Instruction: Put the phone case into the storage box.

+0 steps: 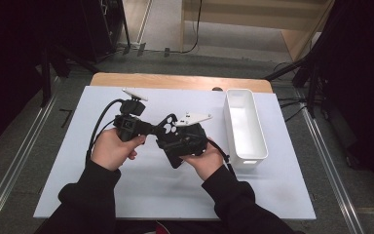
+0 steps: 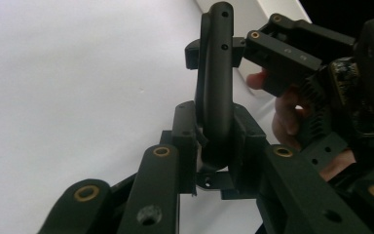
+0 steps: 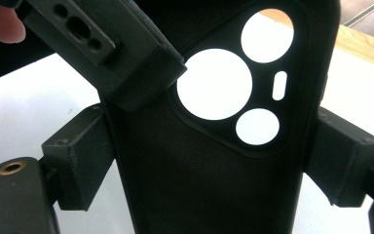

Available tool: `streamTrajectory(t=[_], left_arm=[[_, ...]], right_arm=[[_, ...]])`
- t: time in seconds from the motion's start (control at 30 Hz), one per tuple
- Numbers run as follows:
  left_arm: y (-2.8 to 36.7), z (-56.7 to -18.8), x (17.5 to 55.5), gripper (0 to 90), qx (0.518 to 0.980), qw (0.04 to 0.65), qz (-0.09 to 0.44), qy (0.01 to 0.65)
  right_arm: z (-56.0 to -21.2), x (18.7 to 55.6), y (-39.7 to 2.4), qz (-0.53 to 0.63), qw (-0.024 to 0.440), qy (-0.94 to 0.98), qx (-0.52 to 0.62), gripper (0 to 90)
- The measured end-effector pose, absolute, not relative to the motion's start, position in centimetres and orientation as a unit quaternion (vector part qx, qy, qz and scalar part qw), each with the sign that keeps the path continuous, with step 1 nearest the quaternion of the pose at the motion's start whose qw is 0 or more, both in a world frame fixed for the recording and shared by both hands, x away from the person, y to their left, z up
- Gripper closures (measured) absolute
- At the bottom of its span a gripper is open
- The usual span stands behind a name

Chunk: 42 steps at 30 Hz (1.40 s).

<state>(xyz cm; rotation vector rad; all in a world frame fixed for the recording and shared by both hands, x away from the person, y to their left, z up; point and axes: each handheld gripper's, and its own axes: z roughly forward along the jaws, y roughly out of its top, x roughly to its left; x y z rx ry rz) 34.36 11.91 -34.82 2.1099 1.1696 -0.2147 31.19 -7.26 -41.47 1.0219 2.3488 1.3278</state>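
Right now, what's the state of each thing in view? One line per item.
black phone case: empty, held off the table between both grippers, camera cutouts see-through.
left gripper: shut on the phone case, pinching its thin edge.
right gripper: shut on the phone case, pads pressing across its width.
white bin: upright on the table, empty, apart from the grippers.
white table: bare in front of the hands.

High view: from above, facing forward and down over the whole white bench (image 1: pixel 175 195). Left tool view: close along its jaws, edge-on to the black phone case (image 2: pixel 215 87). Right tool view: closer still, facing that case's back (image 3: pixel 214 161).
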Motion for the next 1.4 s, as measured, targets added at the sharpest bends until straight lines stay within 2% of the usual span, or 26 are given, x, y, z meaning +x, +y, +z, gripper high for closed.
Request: streamTrajectory(t=[0.2,0.6,0.97,1.1,1.4], left_arm=[[12.3,-33.9,34.1,64.4,0.812,0.364,-0.075,0.45],[13.9,-32.7,34.2,54.9,0.799,0.383,-0.068,0.458],[15.0,-32.4,34.4,39.4,0.8,0.39,-0.07,0.451],[15.3,-32.7,34.4,33.4,0.81,0.397,-0.056,0.428],[15.3,-33.6,34.4,28.5,0.835,0.414,-0.046,0.358]], right_arm=[[-41.5,31.2,-7.1,0.451,0.122,0.813,0.348,12.0],[-41.7,31.5,-7.5,0.45,0.112,0.812,0.353,12.0],[-41.2,31.8,-8.6,0.459,0.112,0.805,0.36,12.0],[-40.9,32.0,-9.1,0.463,0.111,0.802,0.36,11.9],[-40.1,32.4,-10.3,0.485,0.093,0.798,0.346,11.8]])
